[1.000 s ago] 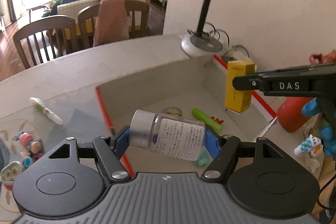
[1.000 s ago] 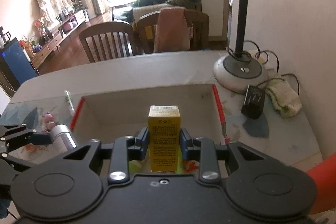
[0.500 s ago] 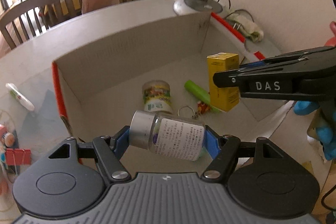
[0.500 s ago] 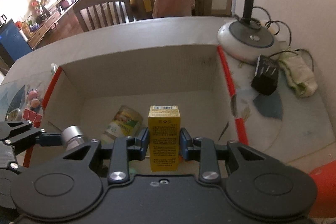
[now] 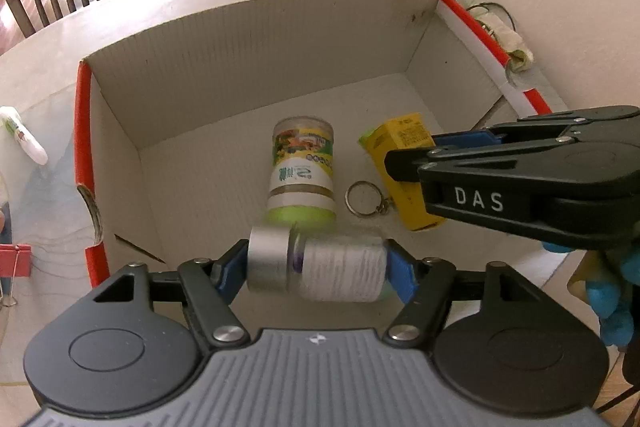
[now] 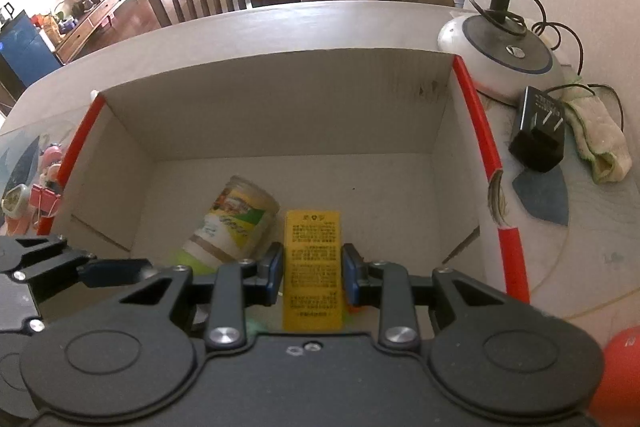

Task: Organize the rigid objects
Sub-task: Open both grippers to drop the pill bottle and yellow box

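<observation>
Both grippers have dropped lower into the box (image 5: 248, 39) since earlier. Left gripper (image 5: 316, 267) clamps the bottle (image 5: 320, 269) sideways; right gripper (image 6: 312, 267) grips the yellow carton (image 6: 313, 267), beside a jar (image 5: 302, 173).

Inside the cardboard box (image 5: 248, 39), your open floor lies along the far wall and left side. A green-lidded jar (image 5: 302, 171) lies on its side mid-floor, a key ring (image 5: 362, 198) just beside it. The right gripper (image 6: 311, 269) crowds the right half. Outside the right wall, a lamp base (image 6: 500, 61) and black adapter (image 6: 540, 139) occupy the bench (image 6: 240, 27).
</observation>
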Action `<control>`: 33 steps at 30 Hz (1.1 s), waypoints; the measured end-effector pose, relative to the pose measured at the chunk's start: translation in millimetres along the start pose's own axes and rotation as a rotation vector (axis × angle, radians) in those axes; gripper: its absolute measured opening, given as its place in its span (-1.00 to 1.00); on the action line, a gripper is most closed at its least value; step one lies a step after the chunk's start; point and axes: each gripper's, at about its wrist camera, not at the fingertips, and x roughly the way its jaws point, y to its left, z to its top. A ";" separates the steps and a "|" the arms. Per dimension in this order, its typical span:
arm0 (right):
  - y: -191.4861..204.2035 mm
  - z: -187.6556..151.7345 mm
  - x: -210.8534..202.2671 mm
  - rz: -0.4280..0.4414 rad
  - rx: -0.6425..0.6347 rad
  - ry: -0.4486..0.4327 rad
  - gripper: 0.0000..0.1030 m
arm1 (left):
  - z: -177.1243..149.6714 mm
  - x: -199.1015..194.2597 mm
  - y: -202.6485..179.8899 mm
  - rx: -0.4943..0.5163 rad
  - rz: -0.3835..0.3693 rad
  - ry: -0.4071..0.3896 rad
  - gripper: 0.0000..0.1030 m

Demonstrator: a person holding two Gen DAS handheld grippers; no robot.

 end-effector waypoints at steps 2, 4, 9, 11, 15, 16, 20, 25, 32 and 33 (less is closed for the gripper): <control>-1.7 0.2 0.6 -0.005 0.001 0.000 -0.43 | -0.6 3.3 1.2 -0.010 0.003 0.012 0.31; -3.2 0.5 1.2 -0.013 0.003 0.000 -0.42 | -0.7 5.6 2.6 -0.018 0.003 0.020 0.31; -8.8 3.5 5.6 -0.029 0.037 0.006 -0.37 | -2.4 11.3 3.7 -0.020 0.004 0.043 0.31; -13.3 4.4 7.8 -0.040 0.054 0.008 -0.35 | -1.7 15.7 4.1 -0.020 0.006 0.053 0.31; -17.6 3.2 5.2 -0.032 0.068 0.003 -0.35 | -2.6 19.8 3.1 -0.008 0.014 0.066 0.31; -17.2 2.6 3.2 -0.027 0.066 0.000 -0.34 | -2.2 20.2 2.4 -0.002 0.016 0.066 0.31; -15.0 0.6 -5.0 -0.021 0.053 -0.014 -0.26 | -2.2 19.2 -0.3 0.013 0.019 0.061 0.33; -12.4 -2.5 -16.2 0.000 0.047 -0.032 -0.16 | -4.0 12.7 -2.5 0.022 0.023 0.034 0.34; -6.1 -6.9 -36.8 0.037 0.039 -0.072 -0.09 | -11.0 -8.0 -1.5 0.011 0.002 -0.021 0.35; -5.3 -7.2 -41.2 0.046 0.038 -0.083 -0.06 | -11.2 -11.3 -2.2 0.010 -0.004 -0.033 0.35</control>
